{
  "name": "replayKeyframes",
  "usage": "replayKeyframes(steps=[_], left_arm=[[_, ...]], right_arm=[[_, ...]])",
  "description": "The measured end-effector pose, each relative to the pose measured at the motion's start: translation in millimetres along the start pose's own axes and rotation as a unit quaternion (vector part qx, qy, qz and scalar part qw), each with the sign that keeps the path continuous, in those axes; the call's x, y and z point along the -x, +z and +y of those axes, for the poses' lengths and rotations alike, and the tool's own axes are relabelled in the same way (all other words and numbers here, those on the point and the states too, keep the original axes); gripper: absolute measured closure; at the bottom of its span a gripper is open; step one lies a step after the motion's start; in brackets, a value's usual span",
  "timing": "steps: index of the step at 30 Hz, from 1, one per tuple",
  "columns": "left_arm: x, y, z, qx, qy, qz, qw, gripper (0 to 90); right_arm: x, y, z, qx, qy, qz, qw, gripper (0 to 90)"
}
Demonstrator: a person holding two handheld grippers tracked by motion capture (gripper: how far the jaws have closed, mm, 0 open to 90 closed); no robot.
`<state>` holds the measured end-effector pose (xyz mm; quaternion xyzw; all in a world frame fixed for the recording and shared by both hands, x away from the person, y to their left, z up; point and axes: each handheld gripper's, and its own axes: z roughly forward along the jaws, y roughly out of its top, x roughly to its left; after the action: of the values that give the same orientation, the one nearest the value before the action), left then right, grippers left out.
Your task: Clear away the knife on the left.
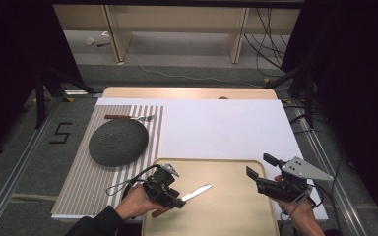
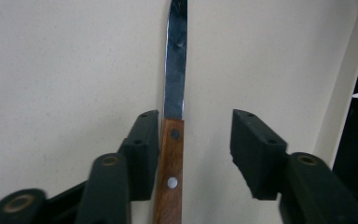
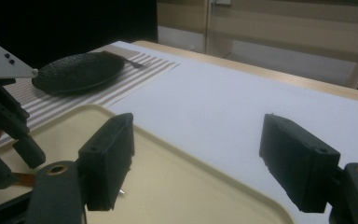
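Note:
A knife with a steel blade and a riveted wooden handle lies over the left part of the beige tray, blade pointing right. My left gripper stands open around the handle. One pad is right against the wood, while the other pad is well clear of it. My right gripper hovers open at the tray's right edge with nothing between its pads, and it looks across the tray.
A dark round plate sits on the striped placemat at the left, with a wooden-handled fork behind it. The plate also shows in the right gripper view. A white sheet covers the table behind the tray.

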<state>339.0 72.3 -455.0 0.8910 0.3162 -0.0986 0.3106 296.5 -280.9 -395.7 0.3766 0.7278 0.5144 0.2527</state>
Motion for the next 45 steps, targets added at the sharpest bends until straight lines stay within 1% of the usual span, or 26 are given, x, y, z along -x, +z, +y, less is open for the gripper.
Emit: replayKeyframes(steps=[2,4,7,8,10,12,13,17,19,21,23,30,32,33,35,38,39,41,45], left_arm=[[1.3,-1.1,0.6,0.007,0.003,0.003,1.0,43.1],[2.7,-1.9,1.1,0.016,0.006,-0.005,0.9998,41.2],[5.1,-2.9,2.4,0.032,0.01,-0.013,0.9994,43.0],[5.5,-3.0,2.8,0.039,0.011,-0.016,0.9991,47.1],[5.3,-2.7,4.5,0.042,0.005,-0.027,0.9988,57.6],[5.4,-0.8,6.1,0.035,0.007,-0.034,0.9988,67.4],[5.8,0.5,6.8,0.03,0.008,-0.031,0.999,71.7],[5.3,7.4,10.6,0.015,0.012,-0.023,0.9995,82.3],[4.9,11.3,12.8,0.008,0.013,-0.023,0.9996,86.1],[5.0,14.8,15.0,0.001,0.018,-0.019,0.9997,89.4],[5.6,17.5,16.4,-0.003,0.022,-0.015,0.9996,89.6],[7.4,28.0,20.4,-0.016,0.028,-0.015,0.9994,89.7],[6.7,31.0,21.4,-0.021,0.026,-0.007,0.9994,89.7],[5.2,32.0,21.7,-0.029,0.029,-0.002,0.9991,89.7],[3.5,33.8,21.8,-0.037,0.029,0.008,0.9989,89.7],[2.7,32.9,22.1,-0.037,0.027,0.02,0.9988,89.8],[1.9,32.4,22.0,-0.037,0.023,0.023,0.9988,89.7],[0.4,31.8,21.8,-0.039,0.024,0.03,0.9985,89.7],[-2.2,29.4,20.6,-0.039,0.019,0.034,0.9985,89.8]], right_arm=[[0.0,0.0,0.0,0.0,0.0,0.0,1.0,27.3],[0.0,0.0,0.0,0.0,0.0,0.0,1.0,27.3],[0.0,0.0,0.0,0.0,0.0,0.0,1.0,27.3],[0.1,0.1,0.0,0.0,0.001,0.001,1.0,27.3],[0.1,0.4,-0.1,0.0,0.001,0.0,1.0,27.3],[0.0,0.5,-0.2,0.0,0.001,0.0,1.0,27.2],[-0.1,0.6,-0.2,0.0,0.001,0.0,1.0,27.3],[-0.2,0.7,-0.2,0.0,0.0,-0.001,1.0,27.3],[-0.2,0.6,-0.2,0.0,0.0,0.0,1.0,27.3],[0.0,0.4,-0.2,0.001,0.0,0.0,1.0,27.3],[0.3,0.4,-0.2,0.0,0.0,0.0,1.0,27.3],[0.0,0.0,-0.1,0.0,-0.001,0.0,1.0,27.3],[-0.1,0.1,0.0,0.001,-0.001,0.0,1.0,27.3],[0.0,-0.1,0.0,0.0,-0.002,0.001,1.0,27.3],[0.1,-0.1,0.0,0.0,-0.002,0.001,1.0,27.3],[0.0,-0.1,-0.1,0.001,-0.001,0.001,1.0,27.3],[0.1,-0.1,-0.1,0.001,-0.001,0.001,1.0,27.3],[0.2,-0.2,-0.1,0.001,-0.001,0.001,1.0,27.3],[0.1,-0.3,0.0,0.001,-0.002,0.001,1.0,27.3]])
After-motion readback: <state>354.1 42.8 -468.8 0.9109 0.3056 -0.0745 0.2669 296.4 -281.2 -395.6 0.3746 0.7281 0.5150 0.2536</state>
